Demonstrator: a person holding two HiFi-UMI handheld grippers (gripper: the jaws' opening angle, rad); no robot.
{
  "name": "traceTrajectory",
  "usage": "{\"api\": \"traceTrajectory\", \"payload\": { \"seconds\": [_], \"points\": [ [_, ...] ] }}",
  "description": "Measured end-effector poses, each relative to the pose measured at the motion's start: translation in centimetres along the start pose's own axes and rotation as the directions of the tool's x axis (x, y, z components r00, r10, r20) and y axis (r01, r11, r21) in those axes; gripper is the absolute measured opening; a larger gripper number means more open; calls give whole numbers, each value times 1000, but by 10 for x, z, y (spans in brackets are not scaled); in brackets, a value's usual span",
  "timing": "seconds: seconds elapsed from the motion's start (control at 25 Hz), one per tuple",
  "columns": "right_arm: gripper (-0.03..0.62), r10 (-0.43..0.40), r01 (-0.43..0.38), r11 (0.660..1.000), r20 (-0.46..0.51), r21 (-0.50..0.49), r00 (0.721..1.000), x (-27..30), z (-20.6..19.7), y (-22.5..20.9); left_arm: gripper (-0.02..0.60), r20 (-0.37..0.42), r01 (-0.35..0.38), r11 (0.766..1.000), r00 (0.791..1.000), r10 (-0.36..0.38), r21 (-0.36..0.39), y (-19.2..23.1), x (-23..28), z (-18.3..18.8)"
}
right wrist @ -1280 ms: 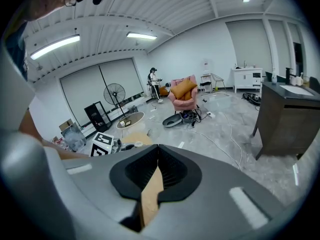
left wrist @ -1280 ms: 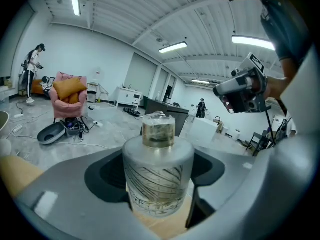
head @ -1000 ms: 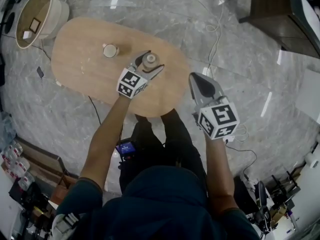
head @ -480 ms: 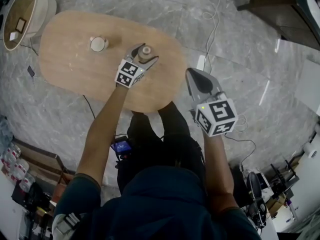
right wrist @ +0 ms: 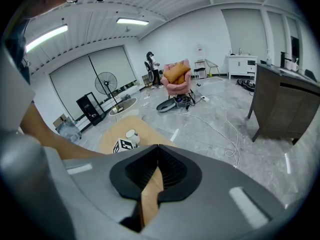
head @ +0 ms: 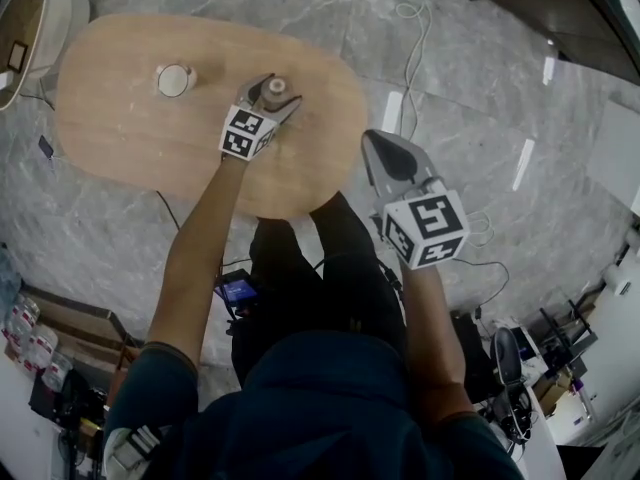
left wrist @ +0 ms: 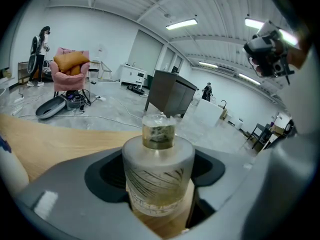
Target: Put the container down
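The container [head: 275, 91] is a frosted jar with a gold neck and a clear stopper. My left gripper [head: 270, 90] is shut on its body, low over the right half of the oval wooden table [head: 130, 128]. In the left gripper view the jar [left wrist: 158, 170] stands upright between the jaws of the left gripper [left wrist: 159, 184], with wood just under its base; whether it touches I cannot tell. My right gripper [head: 380, 140] hangs shut and empty off the table's right edge, over the floor. In its own view the right gripper [right wrist: 157, 146] has its tips together.
A white cup [head: 173, 79] stands on the table to the left of the jar, also seen as the cup [right wrist: 131, 135]. A round basket [head: 20, 28] sits at the far left. A dark cabinet [head: 560, 18] and loose cables [head: 415, 28] lie on the marble floor to the right.
The left gripper has sunk toward the table with the jar still in it. The right gripper has come down too. The cup has not moved on the table.
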State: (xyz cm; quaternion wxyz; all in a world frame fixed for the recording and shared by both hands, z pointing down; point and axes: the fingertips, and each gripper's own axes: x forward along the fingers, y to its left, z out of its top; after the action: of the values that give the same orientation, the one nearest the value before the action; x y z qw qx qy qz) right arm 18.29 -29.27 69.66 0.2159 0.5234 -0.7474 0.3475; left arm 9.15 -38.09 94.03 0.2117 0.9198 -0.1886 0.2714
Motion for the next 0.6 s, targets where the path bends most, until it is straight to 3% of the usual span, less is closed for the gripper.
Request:
{"api": "traceTrajectory", "payload": {
  "seconds": [0.32, 0.6],
  "points": [
    [11, -6, 6, 1000, -16, 12, 1000, 7, -11, -1, 333, -8, -25, 1000, 1000, 25, -8, 7, 8, -19],
    [11, -1, 1, 1000, -28, 13, 1000, 7, -17, -3, 336, 4, -42, 999, 999, 41, 35, 5, 9, -29]
  ]
}}
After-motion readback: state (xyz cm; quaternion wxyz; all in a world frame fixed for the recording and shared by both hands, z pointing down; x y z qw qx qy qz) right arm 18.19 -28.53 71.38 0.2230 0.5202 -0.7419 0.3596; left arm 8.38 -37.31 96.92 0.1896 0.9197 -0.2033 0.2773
